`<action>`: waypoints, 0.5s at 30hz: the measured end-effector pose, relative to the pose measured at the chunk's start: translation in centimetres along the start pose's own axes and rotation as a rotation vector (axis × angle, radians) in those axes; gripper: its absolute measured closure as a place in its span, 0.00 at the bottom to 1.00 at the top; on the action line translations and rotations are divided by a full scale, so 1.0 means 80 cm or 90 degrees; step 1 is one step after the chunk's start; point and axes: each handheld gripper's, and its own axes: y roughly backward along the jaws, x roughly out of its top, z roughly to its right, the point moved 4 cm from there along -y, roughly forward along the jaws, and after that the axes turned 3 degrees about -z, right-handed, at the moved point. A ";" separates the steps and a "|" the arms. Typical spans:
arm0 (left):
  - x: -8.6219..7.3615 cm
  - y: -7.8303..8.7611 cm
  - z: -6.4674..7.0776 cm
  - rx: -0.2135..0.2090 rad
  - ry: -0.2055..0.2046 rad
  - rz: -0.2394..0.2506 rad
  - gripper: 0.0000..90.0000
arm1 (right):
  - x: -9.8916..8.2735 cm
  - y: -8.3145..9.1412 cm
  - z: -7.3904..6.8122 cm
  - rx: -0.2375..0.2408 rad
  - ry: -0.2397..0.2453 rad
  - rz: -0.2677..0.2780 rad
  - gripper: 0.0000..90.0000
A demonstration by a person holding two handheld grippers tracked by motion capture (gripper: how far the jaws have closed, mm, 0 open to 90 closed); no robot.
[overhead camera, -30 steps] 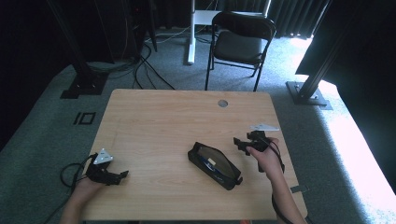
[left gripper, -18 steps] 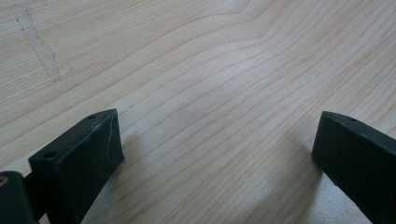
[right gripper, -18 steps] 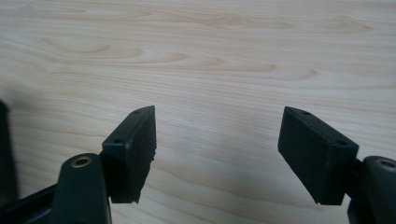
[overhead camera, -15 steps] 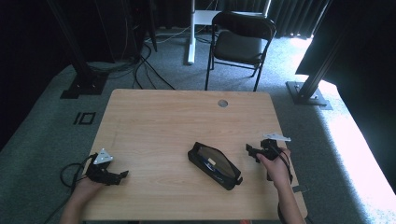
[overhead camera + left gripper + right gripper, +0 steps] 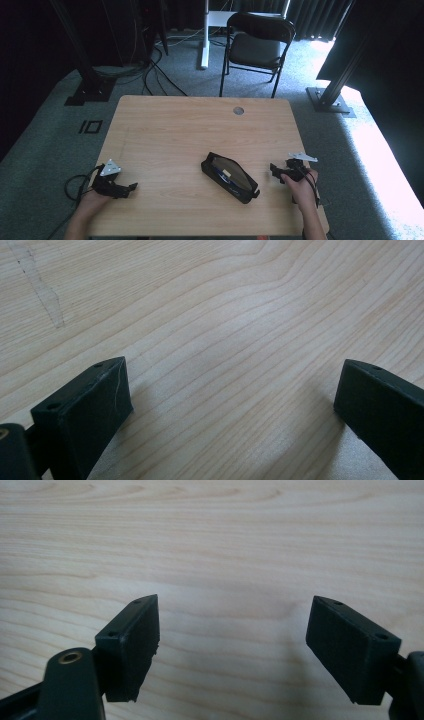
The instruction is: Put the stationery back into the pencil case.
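A black pencil case (image 5: 231, 178) lies slantwise on the wooden table (image 5: 200, 130), near its front edge, with its top open and small items inside. My right gripper (image 5: 274, 169) rests low to the right of the case, apart from it and pointing at it. Its jaws have just been opening; in the right gripper view the right gripper (image 5: 235, 609) has only bare wood between its jaws. My left gripper (image 5: 131, 187) sits at the front left corner, well away from the case. In its own view the left gripper (image 5: 232, 382) stands open over bare wood.
A small round hole (image 5: 238, 110) marks the table's far side. A black folding chair (image 5: 257, 45) stands on the carpet behind the table. Dark stands and cables lie at the back left. A cable (image 5: 75, 182) trails off the front left edge.
My right hand has come down and drawn back toward the front right of the table, ending lower beside the case. The left hand and the case have not moved.
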 end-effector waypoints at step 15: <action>0.000 0.000 0.000 0.000 0.000 0.000 0.02 | -0.031 0.007 0.010 -0.082 -0.002 0.012 0.20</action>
